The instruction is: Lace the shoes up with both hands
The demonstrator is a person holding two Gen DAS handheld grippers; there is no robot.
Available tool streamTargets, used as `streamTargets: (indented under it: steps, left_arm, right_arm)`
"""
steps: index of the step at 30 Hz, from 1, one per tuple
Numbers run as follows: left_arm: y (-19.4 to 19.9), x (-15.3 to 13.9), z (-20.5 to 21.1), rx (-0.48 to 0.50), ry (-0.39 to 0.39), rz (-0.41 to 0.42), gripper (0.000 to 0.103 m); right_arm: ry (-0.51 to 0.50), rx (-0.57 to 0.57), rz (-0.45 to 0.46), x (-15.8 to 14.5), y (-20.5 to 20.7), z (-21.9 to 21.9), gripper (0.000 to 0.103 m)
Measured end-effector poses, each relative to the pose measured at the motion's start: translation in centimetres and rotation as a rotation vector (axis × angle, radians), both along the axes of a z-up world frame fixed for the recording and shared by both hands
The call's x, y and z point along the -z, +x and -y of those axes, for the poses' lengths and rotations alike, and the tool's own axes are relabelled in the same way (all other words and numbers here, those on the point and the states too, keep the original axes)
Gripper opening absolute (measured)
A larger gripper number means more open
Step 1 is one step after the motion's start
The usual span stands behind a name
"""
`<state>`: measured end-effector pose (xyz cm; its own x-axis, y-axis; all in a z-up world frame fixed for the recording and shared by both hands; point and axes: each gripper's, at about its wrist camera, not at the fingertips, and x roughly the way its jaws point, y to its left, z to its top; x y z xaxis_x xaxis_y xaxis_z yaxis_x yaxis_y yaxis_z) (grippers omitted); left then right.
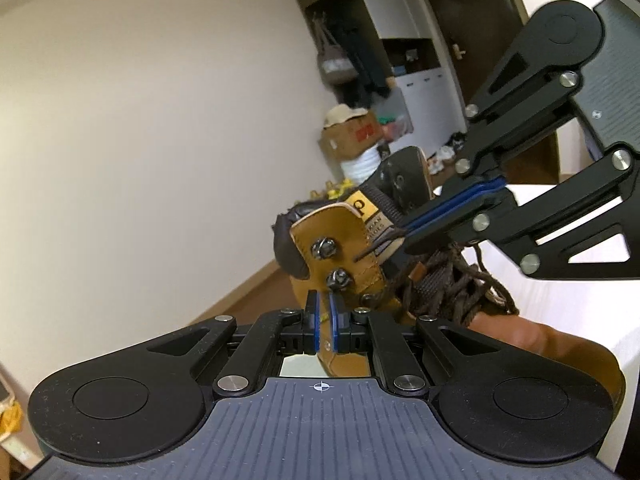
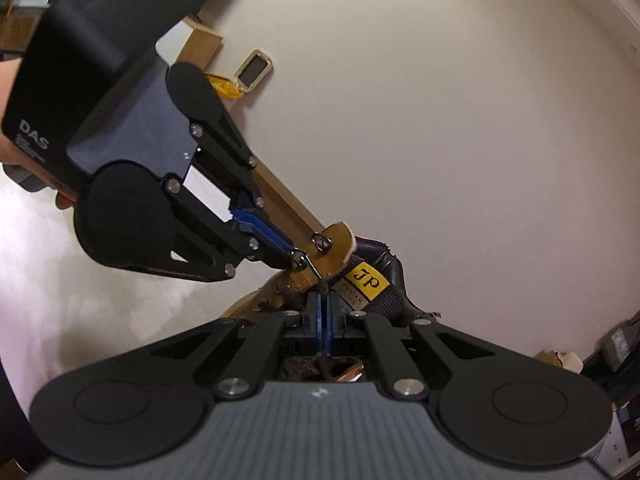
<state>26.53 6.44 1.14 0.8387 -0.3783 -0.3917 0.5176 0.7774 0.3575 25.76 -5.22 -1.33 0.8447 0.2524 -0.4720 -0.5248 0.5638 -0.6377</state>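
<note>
A: From the left wrist view, what is there?

B: A tan leather lace-up boot [image 1: 344,264] with a dark padded collar sits on a white surface [image 1: 576,292] at the right. The left hand-held gripper [image 1: 325,322] is clenched on the edge of the boot's eyelet flap, just below two metal lace hooks [image 1: 325,248].

A: And the other one?

B: The right hand-held gripper [image 1: 404,236] comes in from the upper right, its blue-lined fingers [image 1: 460,202] closed on the tip of the dark brown shoelace [image 1: 456,288] beside the yellow tongue label [image 1: 365,210]. The rest of the lace lies in a loose tangle over the boot's front.

A: The room?

B: A plain cream wall fills the left. Behind the boot stand a cardboard box [image 1: 352,134], white cabinets [image 1: 404,60], hanging bags and a dark wooden door [image 1: 468,12]. A strip of wooden floor [image 1: 248,292] runs along the wall.

A: Now the right wrist view.

B: The right hand-held gripper [image 2: 323,310] has its jaws pressed together with the brown lace running between them toward the camera. The left hand-held gripper [image 2: 294,258] reaches in from the upper left, pinching the tan flap next to a metal hook [image 2: 320,240]. The boot's yellow label [image 2: 367,278] and black collar show just behind.

A: Surroundings?

B: Mostly the cream wall, pale floor at the left, and a wooden baseboard strip [image 2: 288,196] running diagonally.
</note>
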Motion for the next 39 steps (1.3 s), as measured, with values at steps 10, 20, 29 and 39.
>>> streamTargets:
  steps: [10,20,29,39]
  left_arm:
    - [1.1,3.5,-0.1,-0.006,-0.037,-0.122,0.000]
    - [0.3,3.4,1.6,0.003,-0.057,-0.096,0.000]
    - [0.6,4.0,1.1,0.016,-0.072,-0.088,0.000]
    - [-0.6,4.4,-0.7,0.040,-0.109,-0.050,0.007]
  right_arm:
    - [-0.095,0.020,0.034,-0.2,-2.1,-0.8,0.003]
    - [-0.154,0.034,0.054,-0.2,-2.5,-2.8,0.003]
    - [-0.216,0.041,0.071,-0.6,-3.5,-4.9,0.003]
    - [-0.348,0.068,0.100,-0.7,-4.5,-9.0,0.003]
